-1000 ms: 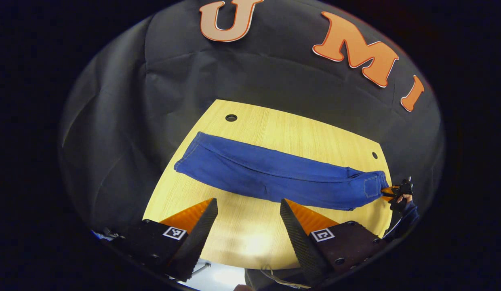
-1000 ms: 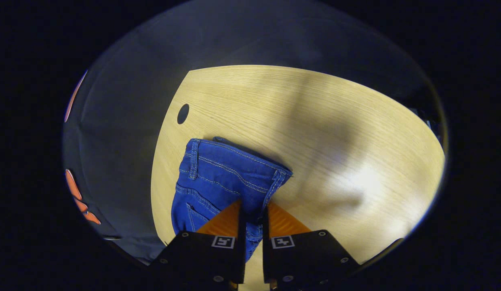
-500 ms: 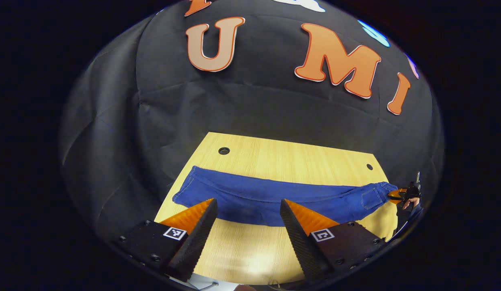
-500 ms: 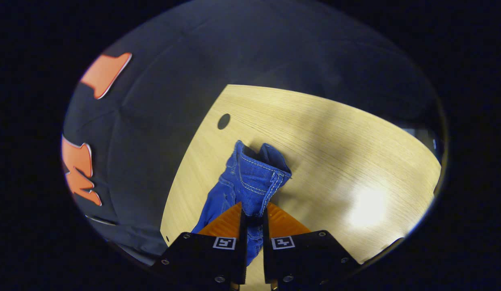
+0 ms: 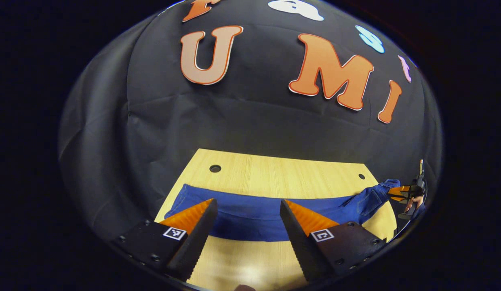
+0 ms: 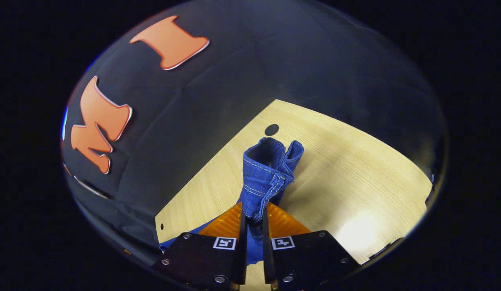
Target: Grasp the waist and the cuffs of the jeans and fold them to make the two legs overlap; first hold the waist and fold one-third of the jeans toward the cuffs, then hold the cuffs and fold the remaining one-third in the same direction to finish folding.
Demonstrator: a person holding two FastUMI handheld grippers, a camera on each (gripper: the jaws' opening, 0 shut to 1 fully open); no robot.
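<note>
Blue jeans (image 5: 258, 210) lie stretched across the wooden table (image 5: 274, 169), legs overlapped, cuffs at the left end. My left gripper (image 5: 246, 210) is open above the near side of the legs, nothing between its fingers. In the left gripper view the right gripper (image 5: 392, 193) shows small at the far right, lifting the waist end (image 5: 373, 196) off the table. In the right gripper view my right gripper (image 6: 253, 216) is shut on the waistband (image 6: 268, 169), which stands up bunched above the fingers.
The table has round cable holes (image 5: 215, 168) near its far corners (image 6: 271, 129). Black booth cloth (image 5: 250, 117) hangs close behind the table. A hand (image 5: 410, 202) holds the right gripper at the table's right edge.
The right gripper has raised the waist off the table, so the waistband now stands bunched upright. The left gripper has tilted up and sits lower over the legs.
</note>
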